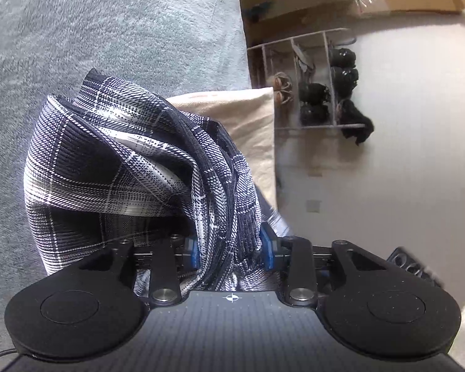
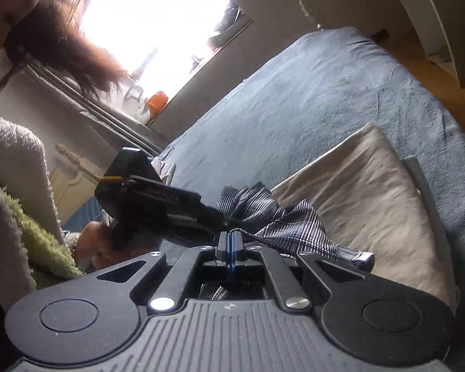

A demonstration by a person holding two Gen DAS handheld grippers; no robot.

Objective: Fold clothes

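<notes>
A dark blue and white plaid garment [image 1: 114, 161] is bunched up above the grey-blue bed cover [image 1: 108, 24]. My left gripper [image 1: 229, 251] has a thick gather of this cloth between its blue pads [image 1: 191, 254], and the cloth touches both of them. In the right wrist view my right gripper [image 2: 230, 243] has its pads pressed together on a thin edge of the plaid garment [image 2: 294, 232], which stretches off to the right. The left gripper's body [image 2: 151, 201] sits just left of it, held by a hand, with its fingertips hidden in the cloth.
A cream folded cloth or pillow [image 2: 356, 204] lies on the bed cover [image 2: 294, 93] beyond the garment. Past the bed edge stand a white shoe rack [image 1: 309, 86] and cardboard [image 1: 418, 1] on a pale floor. The person's hair [image 2: 62, 37] and fleece sleeve [image 2: 12, 155] are at the left.
</notes>
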